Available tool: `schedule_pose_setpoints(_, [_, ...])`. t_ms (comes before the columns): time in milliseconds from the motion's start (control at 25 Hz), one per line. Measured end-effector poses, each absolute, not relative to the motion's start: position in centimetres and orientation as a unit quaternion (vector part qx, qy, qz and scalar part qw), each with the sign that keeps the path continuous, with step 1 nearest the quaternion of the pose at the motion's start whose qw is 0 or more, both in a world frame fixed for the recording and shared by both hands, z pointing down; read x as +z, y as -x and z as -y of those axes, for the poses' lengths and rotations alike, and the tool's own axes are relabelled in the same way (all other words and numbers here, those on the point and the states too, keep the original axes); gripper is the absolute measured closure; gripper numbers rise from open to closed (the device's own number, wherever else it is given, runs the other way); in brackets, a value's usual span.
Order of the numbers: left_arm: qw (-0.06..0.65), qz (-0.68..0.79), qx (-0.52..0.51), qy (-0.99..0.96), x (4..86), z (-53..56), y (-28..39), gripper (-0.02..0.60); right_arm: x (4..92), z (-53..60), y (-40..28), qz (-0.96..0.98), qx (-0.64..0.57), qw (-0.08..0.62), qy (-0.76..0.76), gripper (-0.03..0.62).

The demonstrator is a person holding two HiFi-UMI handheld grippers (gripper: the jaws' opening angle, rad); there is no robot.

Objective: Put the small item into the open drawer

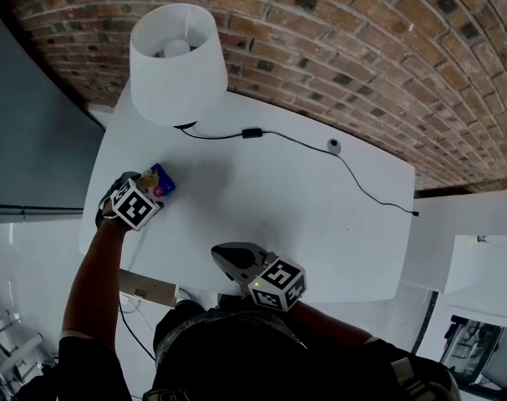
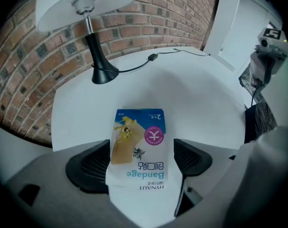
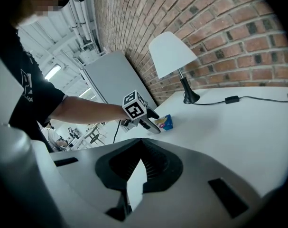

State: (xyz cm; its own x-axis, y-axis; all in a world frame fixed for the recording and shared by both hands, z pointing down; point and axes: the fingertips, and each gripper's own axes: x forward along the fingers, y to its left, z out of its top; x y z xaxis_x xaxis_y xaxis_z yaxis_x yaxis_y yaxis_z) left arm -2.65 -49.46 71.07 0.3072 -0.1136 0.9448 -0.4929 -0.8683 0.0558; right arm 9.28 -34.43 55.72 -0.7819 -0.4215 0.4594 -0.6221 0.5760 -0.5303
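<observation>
Straddling the small item, the left gripper (image 2: 143, 161) points steeply down at a bandage packet (image 2: 140, 132) that lies flat on the white tabletop (image 1: 303, 215), near its left edge and a little in front of the lamp (image 1: 176, 65). Its fingers (image 2: 91, 167) stand wide open, one on each long side of the packet. They look close to the packet's edges but do not press on it, so the packet is not yet held. The step in hand looks like the pick-up: the approach seems about finished and the grasp has not begun. The right gripper (image 1: 224, 257) hovers by the near edge of the tabletop, well apart from the packet, with its fingers closed together on nothing. A black cable (image 1: 303, 144) runs from the lamp base across the far side of the tabletop, clear of the work. The next move probably calls for closing the left fingers squarely across the packet's width and low enough to catch such a thin, flat thing, then lifting it and carrying it to the drawer. No view plainly shows the open drawer. A pale strip (image 1: 149, 289) jutting below the tabletop's near edge may be it, but I cannot tell.
</observation>
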Motion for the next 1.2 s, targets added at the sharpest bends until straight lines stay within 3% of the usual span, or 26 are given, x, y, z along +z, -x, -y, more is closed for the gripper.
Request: schedule_pose_setpoints(1200, [0.158, 0.209, 0.568, -0.780, 70.6, 52.1, 2.8, 0.184, 57.0, 33.3, -11.5, 0.857, 0.370, 0.142, -0.329, 0.589])
